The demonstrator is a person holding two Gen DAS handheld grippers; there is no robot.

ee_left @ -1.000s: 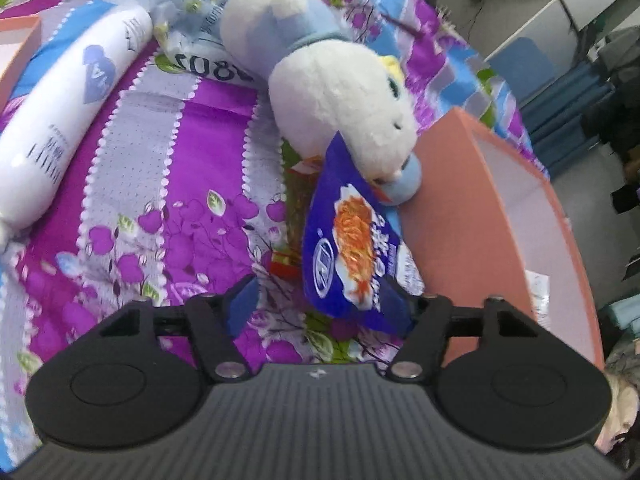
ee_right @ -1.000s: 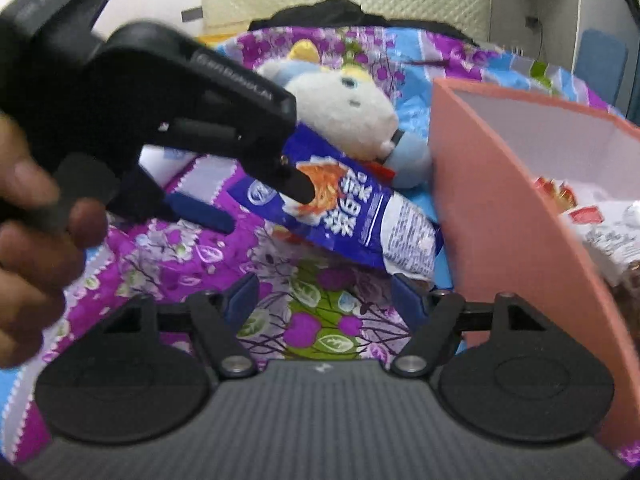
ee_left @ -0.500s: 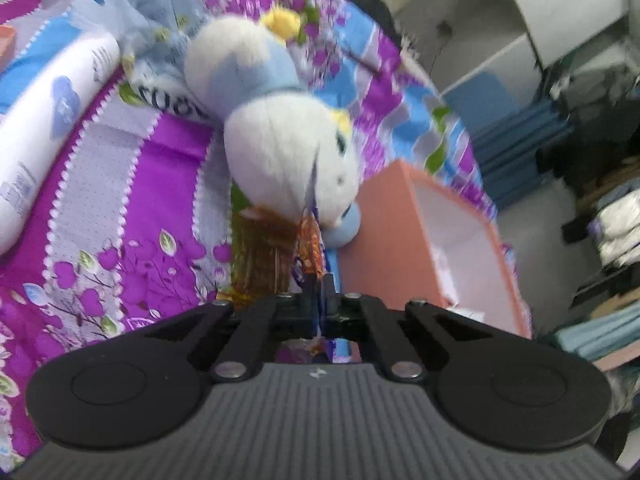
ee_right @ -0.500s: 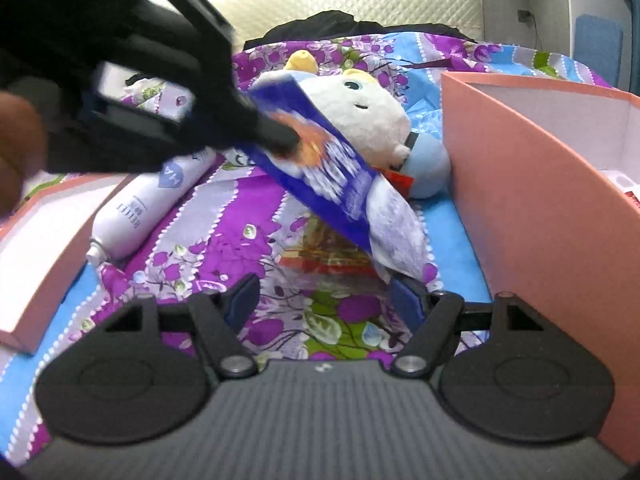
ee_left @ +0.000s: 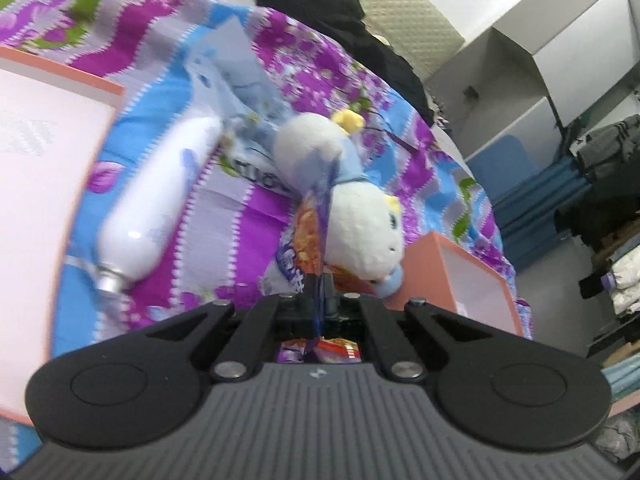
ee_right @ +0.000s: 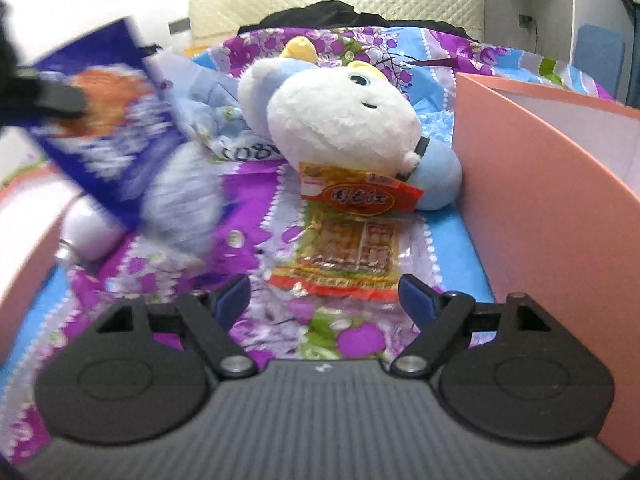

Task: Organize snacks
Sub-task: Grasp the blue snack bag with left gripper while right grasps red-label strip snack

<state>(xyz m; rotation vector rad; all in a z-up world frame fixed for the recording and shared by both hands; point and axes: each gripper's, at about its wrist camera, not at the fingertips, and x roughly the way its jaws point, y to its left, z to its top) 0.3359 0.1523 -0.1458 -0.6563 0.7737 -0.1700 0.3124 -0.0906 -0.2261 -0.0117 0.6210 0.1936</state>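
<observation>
My left gripper (ee_left: 318,294) is shut on a blue snack packet (ee_left: 310,236), which stands edge-on between the pads. The right wrist view shows that same blue snack packet (ee_right: 108,136) blurred and raised at the left, pinched by the left gripper's finger (ee_right: 60,98). A clear and red snack packet (ee_right: 348,236) lies flat on the purple flowered bedspread (ee_right: 248,208), just ahead of my right gripper (ee_right: 326,296). That gripper's jaws are opening, with nothing between them. An orange box (ee_right: 536,168) stands to the right of the packet.
A white and blue plush toy (ee_right: 340,124) lies behind the red packet, touching its top edge. A white tube (ee_left: 160,204) and a light blue bag (ee_left: 236,76) lie at the left. An orange lid (ee_left: 44,168) rests at the far left. Shelves and clothes stand beyond the bed.
The left gripper shut on the blue packet, then lifted it up and away to the left. This uncovered the red packet. The right gripper edged toward that packet and its jaws widened.
</observation>
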